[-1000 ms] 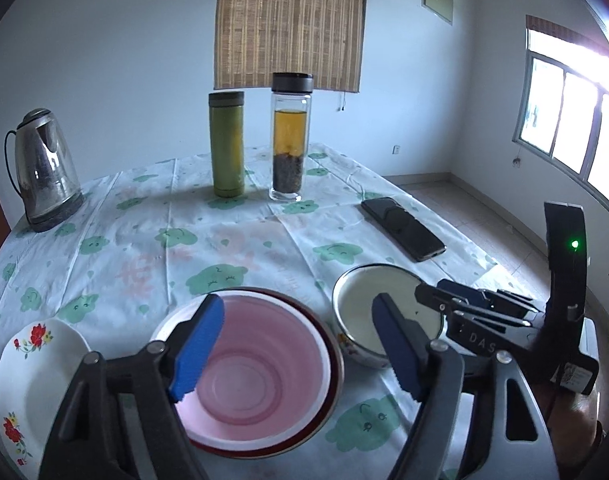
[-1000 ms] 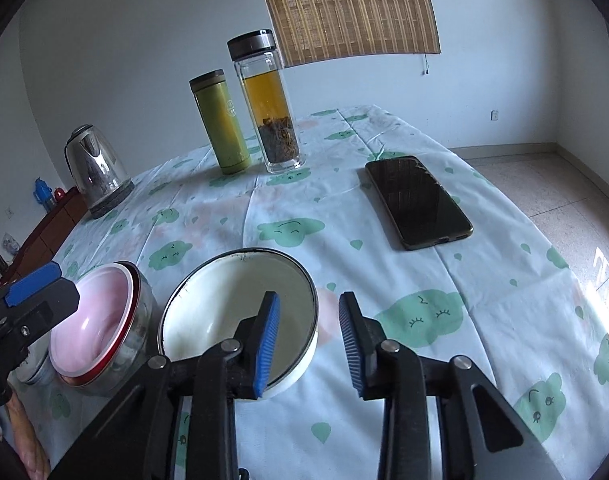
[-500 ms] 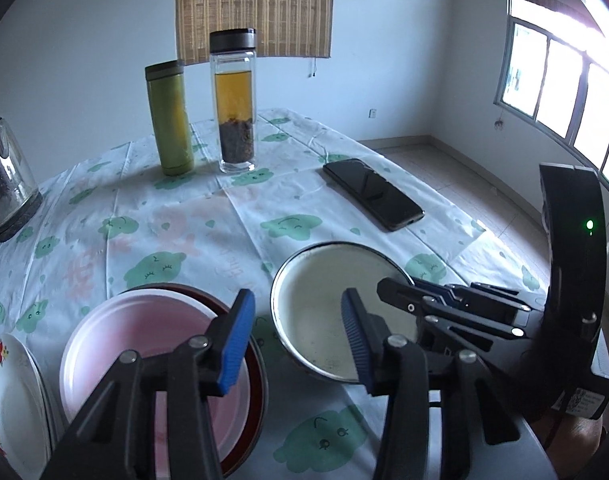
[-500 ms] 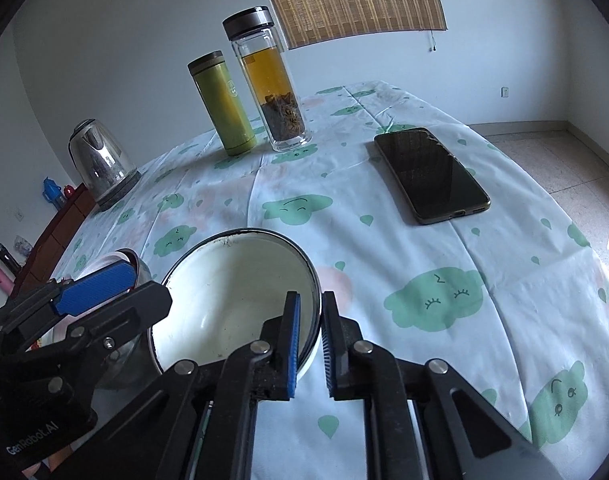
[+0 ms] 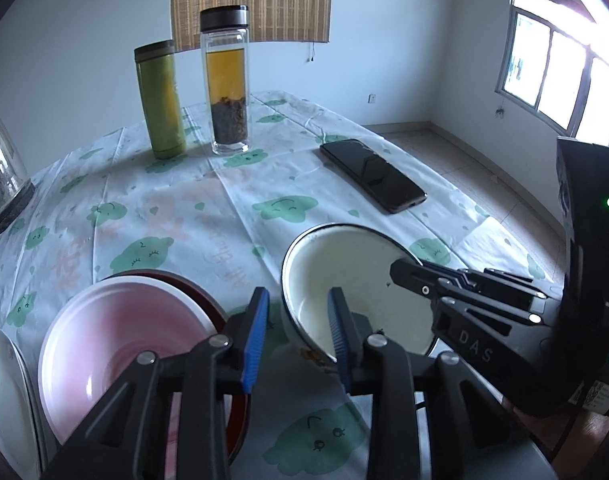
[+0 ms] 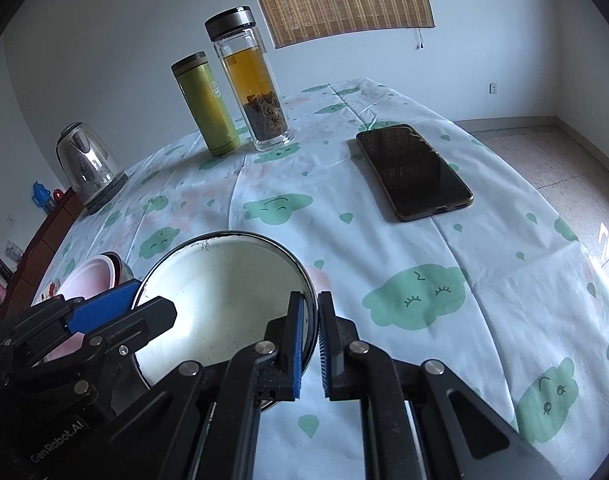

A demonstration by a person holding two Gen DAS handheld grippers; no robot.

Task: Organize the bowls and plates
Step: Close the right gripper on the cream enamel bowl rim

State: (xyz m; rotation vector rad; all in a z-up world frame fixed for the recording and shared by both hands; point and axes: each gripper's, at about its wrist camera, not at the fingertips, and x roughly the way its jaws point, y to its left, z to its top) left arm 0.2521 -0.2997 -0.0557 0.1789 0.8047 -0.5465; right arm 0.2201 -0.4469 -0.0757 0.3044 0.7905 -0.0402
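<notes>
Right now your right gripper (image 6: 310, 340) is pinching the near-right rim of the white enamel bowl (image 6: 224, 292), one blue pad inside the wall and the other outside, with only the rim between them. Your left gripper (image 5: 296, 332) sits at the opposite side of that same bowl (image 5: 344, 280): its fingers are partly spread, straddling the left rim, one pad over the bowl's inside and the other outside it, and I cannot tell whether they press the rim. The bowl sits at the near edge of the worktop (image 5: 192, 208), which is covered with a cloud-print cloth. Just to its left you have the pink bowl (image 5: 116, 340) nested in a red-rimmed bowl (image 5: 184, 284), and beyond that, at the far left edge, a white plate with red flowers (image 5: 0, 392). Farther back stand a green flask (image 6: 206, 106) and a glass tea bottle (image 6: 254, 80) side by side, a steel kettle (image 6: 88, 168) off to the left, and a dark phone (image 6: 414, 172) lying flat to the right.
</notes>
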